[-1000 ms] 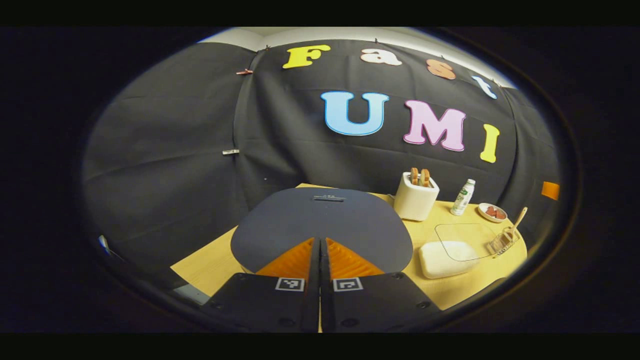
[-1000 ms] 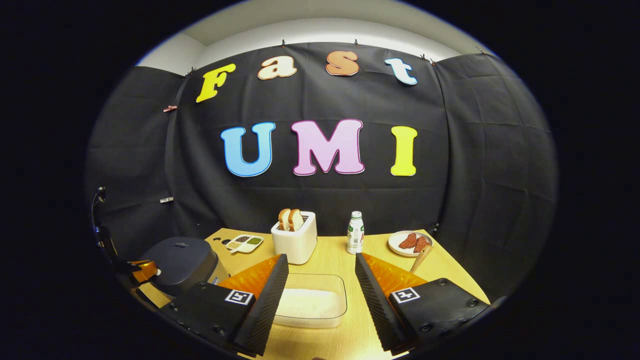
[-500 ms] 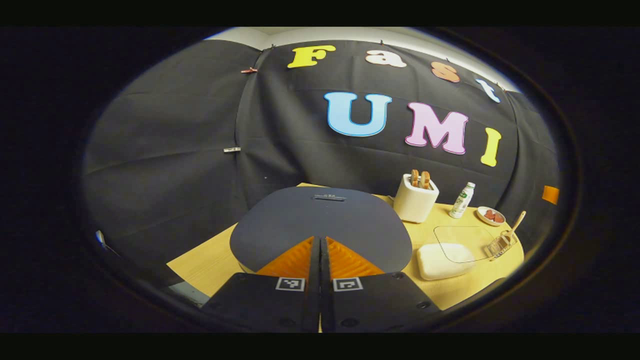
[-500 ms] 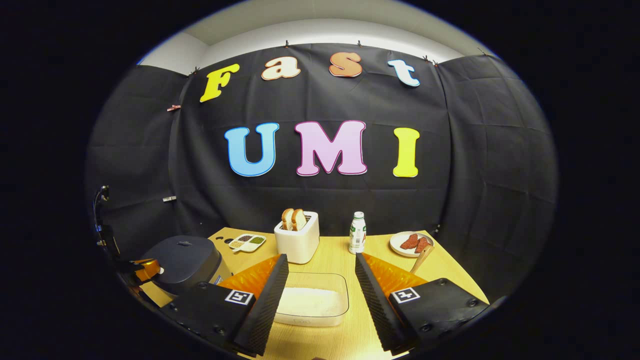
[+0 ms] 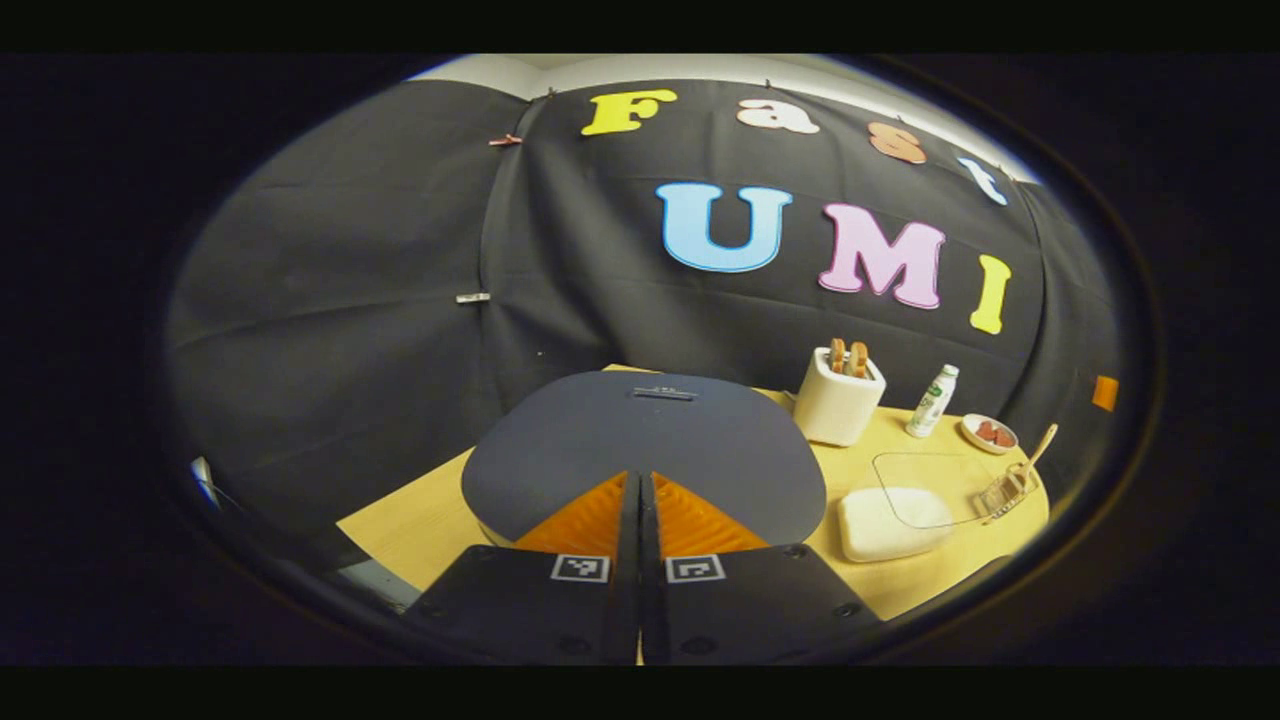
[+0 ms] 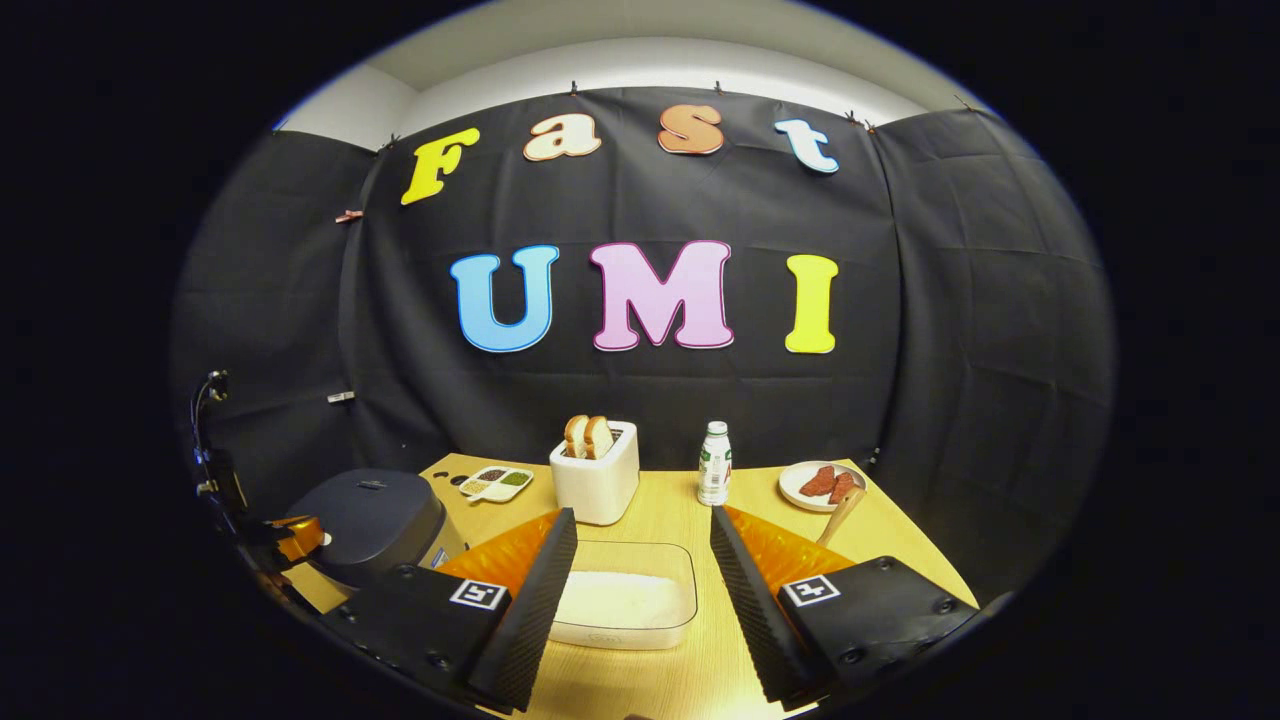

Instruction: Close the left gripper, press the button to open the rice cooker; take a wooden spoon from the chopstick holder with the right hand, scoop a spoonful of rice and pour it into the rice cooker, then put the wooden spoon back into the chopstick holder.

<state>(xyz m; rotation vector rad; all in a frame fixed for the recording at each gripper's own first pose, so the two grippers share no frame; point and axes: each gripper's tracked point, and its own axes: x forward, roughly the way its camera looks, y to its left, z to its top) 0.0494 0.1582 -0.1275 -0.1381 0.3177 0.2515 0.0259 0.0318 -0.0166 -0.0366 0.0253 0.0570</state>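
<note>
The dark rice cooker has its lid down, close in front of my left gripper, which is shut with nothing between its fingers and sits over the lid's near edge. In the right gripper view the rice cooker stands at the table's left, and the left gripper meets its front edge. My right gripper is open above the clear rice container. The wooden spoon stands in the wire chopstick holder; its handle shows beside my right finger.
A white toaster with bread, a small bottle, a plate of meat and a divided dish stand along the back of the wooden table. A stand rises at the left.
The left gripper view has drifted slightly, the scene sliding a little right. The right gripper has barely moved; both grippers keep their states.
</note>
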